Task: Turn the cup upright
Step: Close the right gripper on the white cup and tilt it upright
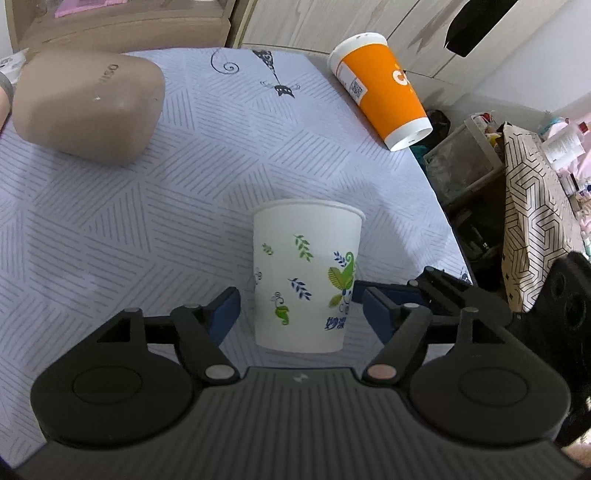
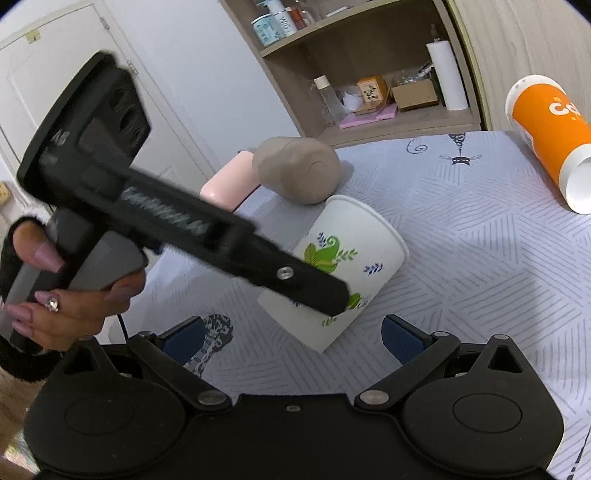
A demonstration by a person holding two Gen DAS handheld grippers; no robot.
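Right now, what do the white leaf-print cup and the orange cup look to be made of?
White leaf-print cup: apparently thin paper, matte, judging by its rolled rim and printed pattern. Orange cup, on its side: likely paper too, slightly glossier, with a printed wrap and white rim. Neither shows plastic translucency.

I'm working in a lived-in room of a home, likely a bedroom. Across the middle of my left view spreads a patterned tablecloth (image 1: 184, 206). In the upper part of my right view, an open wooden shelf unit (image 2: 369, 122) carries toiletry bottles (image 2: 275, 22), a small box (image 2: 413, 95) and a paper roll (image 2: 448, 74). A white panelled door (image 2: 66, 74) fills the upper left there. At the right edge of my left view sits household clutter beside a geometric-print bag (image 1: 532, 221).
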